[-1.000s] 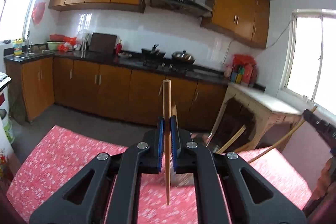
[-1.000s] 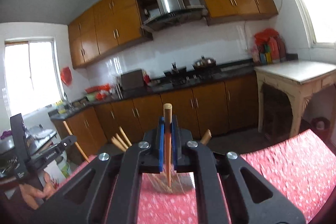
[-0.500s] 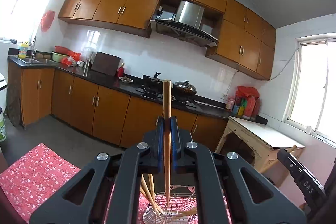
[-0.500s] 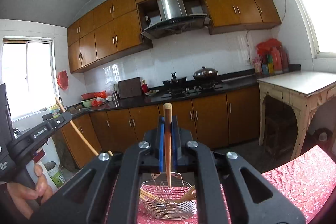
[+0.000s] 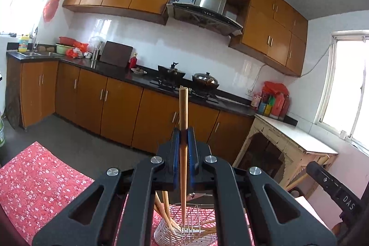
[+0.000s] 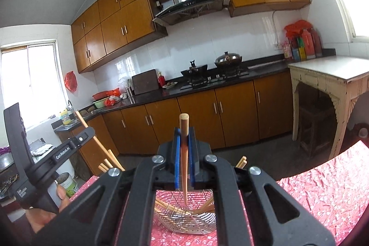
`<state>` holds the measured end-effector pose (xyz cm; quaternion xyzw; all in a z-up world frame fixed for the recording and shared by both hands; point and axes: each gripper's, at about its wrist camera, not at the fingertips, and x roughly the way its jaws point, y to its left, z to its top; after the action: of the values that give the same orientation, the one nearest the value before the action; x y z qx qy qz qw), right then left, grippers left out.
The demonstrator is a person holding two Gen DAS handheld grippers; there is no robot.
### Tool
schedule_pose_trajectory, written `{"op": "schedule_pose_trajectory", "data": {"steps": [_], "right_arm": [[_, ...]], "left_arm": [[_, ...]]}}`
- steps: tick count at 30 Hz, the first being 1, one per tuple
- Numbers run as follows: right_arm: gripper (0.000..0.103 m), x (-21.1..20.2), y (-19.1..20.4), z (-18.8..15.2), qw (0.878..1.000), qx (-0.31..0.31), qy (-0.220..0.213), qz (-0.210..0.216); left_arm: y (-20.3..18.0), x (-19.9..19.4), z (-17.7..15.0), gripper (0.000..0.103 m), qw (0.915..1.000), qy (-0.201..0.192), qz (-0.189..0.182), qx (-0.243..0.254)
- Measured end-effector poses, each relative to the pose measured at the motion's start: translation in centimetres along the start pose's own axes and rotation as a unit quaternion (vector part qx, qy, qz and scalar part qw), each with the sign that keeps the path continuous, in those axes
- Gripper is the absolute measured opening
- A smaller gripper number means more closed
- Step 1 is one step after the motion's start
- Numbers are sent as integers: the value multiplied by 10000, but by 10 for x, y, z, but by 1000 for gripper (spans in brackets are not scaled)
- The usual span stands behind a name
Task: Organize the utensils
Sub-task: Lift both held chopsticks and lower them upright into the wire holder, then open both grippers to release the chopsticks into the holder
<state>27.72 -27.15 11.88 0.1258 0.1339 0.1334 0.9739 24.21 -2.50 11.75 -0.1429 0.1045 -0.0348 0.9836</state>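
Orange-brown cabinets (image 5: 120, 112) line the kitchen under a dark counter (image 5: 110, 70) bearing two pots on the stove (image 5: 184, 82), beneath a steel range hood (image 5: 207, 6), beside a worn cream side table (image 6: 327, 80).

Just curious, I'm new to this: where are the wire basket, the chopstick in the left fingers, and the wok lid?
wire basket (image 6: 203, 224), right wrist view, front wall.
chopstick (image 5: 183, 112), left wrist view, upper shaft.
wok lid (image 6: 228, 58), right wrist view, dome.

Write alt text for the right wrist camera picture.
The right gripper is shut on an upright wooden chopstick, its tip over a wire basket of chopsticks on a red floral tablecloth. Wooden kitchen cabinets fill the background.
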Motion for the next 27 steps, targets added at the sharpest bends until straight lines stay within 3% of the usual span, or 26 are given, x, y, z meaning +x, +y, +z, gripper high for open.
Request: {"op": "schedule_pose_trajectory", "data": {"steps": [16, 27], "right_arm": [[7, 46, -16, -26, 9965, 381, 742, -8], [8, 54, -23, -36, 9953, 451, 858, -77]], "left_arm": [[10, 29, -28, 7, 9980, 623, 109, 69], [12, 37, -36, 7, 9960, 881, 105, 105]]}}
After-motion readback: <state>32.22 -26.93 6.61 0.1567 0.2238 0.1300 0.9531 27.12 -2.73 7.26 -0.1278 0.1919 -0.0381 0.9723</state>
